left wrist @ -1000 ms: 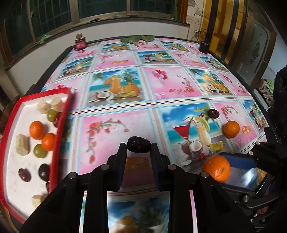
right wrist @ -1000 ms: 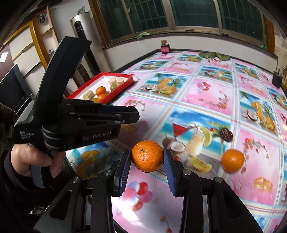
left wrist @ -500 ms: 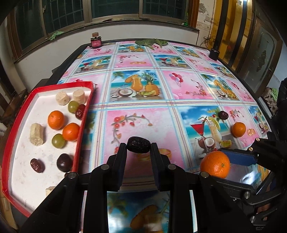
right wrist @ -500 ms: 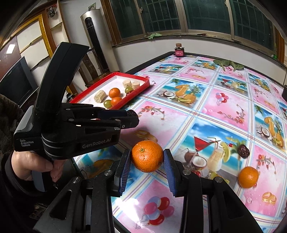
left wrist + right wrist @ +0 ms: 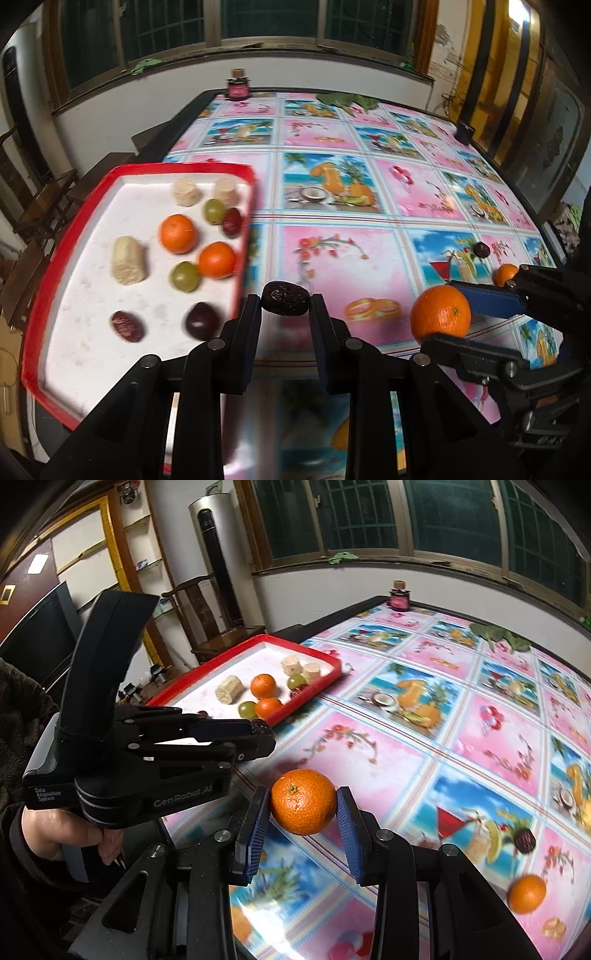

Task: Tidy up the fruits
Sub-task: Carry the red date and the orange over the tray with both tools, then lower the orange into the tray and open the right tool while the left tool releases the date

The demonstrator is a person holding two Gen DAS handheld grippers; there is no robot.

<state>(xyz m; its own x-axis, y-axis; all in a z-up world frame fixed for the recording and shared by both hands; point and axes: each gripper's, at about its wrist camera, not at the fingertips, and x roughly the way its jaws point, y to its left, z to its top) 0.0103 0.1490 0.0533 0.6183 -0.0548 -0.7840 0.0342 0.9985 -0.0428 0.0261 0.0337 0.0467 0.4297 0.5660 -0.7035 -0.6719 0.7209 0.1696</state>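
Note:
My left gripper (image 5: 285,303) is shut on a dark wrinkled date (image 5: 285,302), held above the table just right of the red tray (image 5: 243,236). The tray (image 5: 317,688) holds two oranges, green grapes, dark dates and pale banana chunks. My right gripper (image 5: 302,806) is shut on an orange (image 5: 303,802), lifted over the table's near edge. In the left wrist view that orange (image 5: 440,313) hangs to the right of the date. Another orange (image 5: 526,893) and a dark date (image 5: 524,841) lie on the tablecloth to the right.
A patterned fruit tablecloth (image 5: 369,236) covers the table. A small dark jar (image 5: 238,88) and green leaves (image 5: 347,99) sit at the far edge, a black cup (image 5: 464,133) at the far right. A hand (image 5: 55,834) grips the left tool. Chairs stand beyond the tray.
Both grippers have carried their fruit leftward toward the red tray, which now looks larger and nearer. The date and the orange stay gripped.

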